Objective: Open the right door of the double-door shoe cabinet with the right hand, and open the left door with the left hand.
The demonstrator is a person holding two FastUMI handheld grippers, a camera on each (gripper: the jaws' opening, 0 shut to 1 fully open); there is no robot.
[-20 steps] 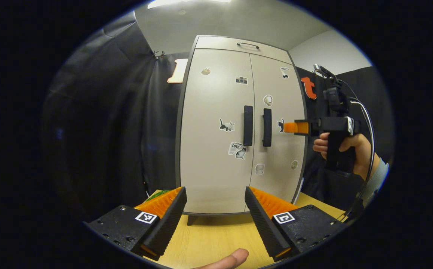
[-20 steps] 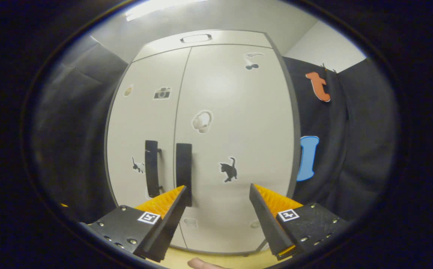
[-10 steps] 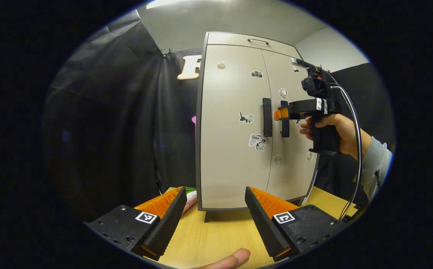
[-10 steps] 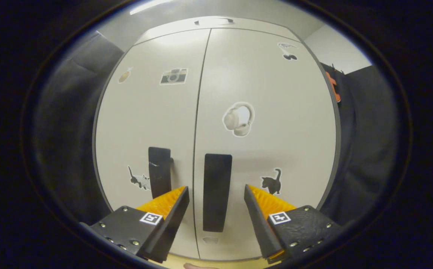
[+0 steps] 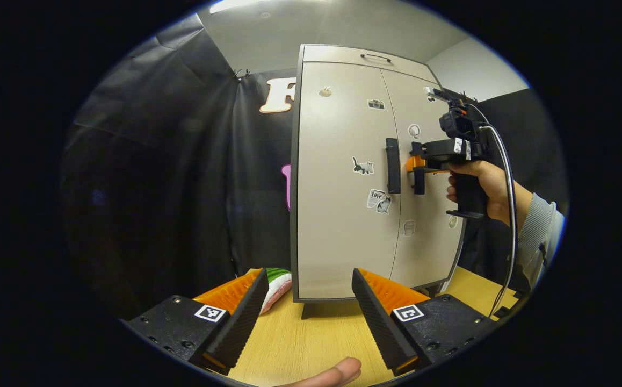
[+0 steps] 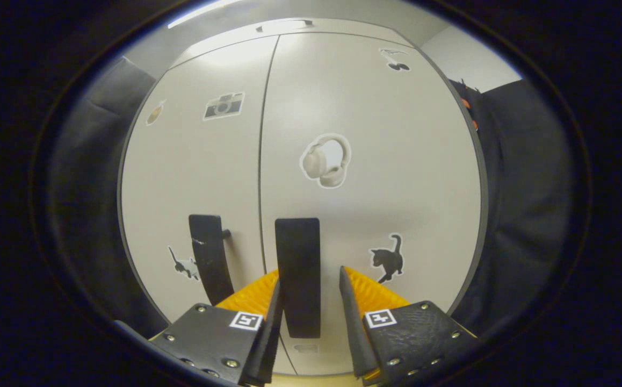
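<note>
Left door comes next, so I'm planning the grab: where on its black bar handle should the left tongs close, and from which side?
Close on the middle of the left door's black vertical bar handle, coming straight from the front: the bar stands off the door on posts, so fingers fit either side.

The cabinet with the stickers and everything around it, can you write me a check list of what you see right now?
Surface: wooden table, bare in front of the cabinet.
Job's things: shoe cabinet, both doors shut; left handle untouched; right handle between the right gripper's fingers.
Clutter: a green, white and pink thing beside the cabinet's left side; cannot tell what it is.
Grippers: left gripper open, back over the table; right gripper closing round the right handle, a small gap on one side.
Cables: one cable hangs from the right gripper.
Surroundings: black cloth wall; a person's hand holds the right gripper.
</note>
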